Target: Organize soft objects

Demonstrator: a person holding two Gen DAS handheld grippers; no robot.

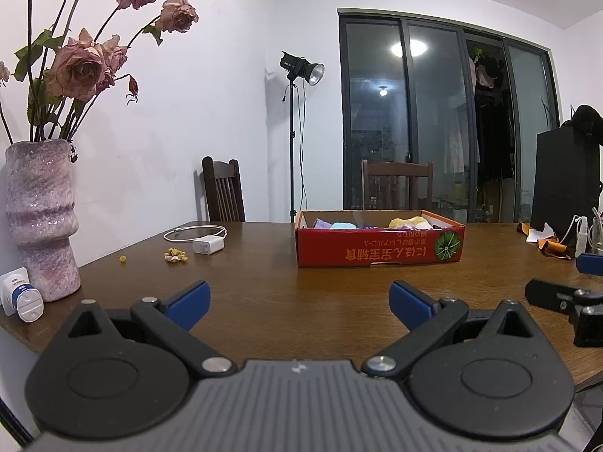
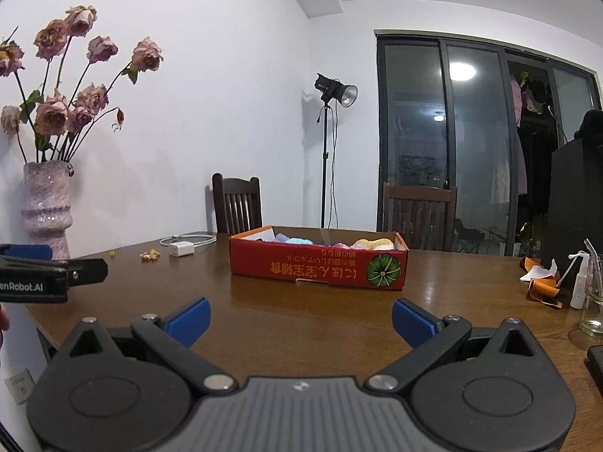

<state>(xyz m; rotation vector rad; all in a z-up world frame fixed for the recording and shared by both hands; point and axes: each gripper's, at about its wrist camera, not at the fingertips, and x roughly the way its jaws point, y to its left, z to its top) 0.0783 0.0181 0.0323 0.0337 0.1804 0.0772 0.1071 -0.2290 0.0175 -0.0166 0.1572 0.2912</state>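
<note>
A shallow red cardboard box (image 1: 380,248) (image 2: 318,269) stands on the wooden table (image 1: 301,282) (image 2: 301,301), well ahead of both grippers. Soft pastel items lie inside it: a blue one (image 1: 343,225) (image 2: 299,241), a lilac one (image 1: 320,223) and a yellow one (image 1: 409,221) (image 2: 371,243). My left gripper (image 1: 299,303) is open above the near table, its blue-padded fingers holding nothing. My right gripper (image 2: 301,320) is open too, with nothing between its fingers. Each gripper shows at the edge of the other's view.
A pink vase of dried roses (image 1: 41,218) (image 2: 47,207) stands at the left. A white charger and cable (image 1: 205,245) (image 2: 181,248) and petal scraps (image 1: 175,255) lie behind. Orange-white wrappers (image 1: 542,243) (image 2: 539,278), a spray bottle (image 2: 578,282) and a glass (image 2: 593,297) crowd the right. Chairs stand beyond.
</note>
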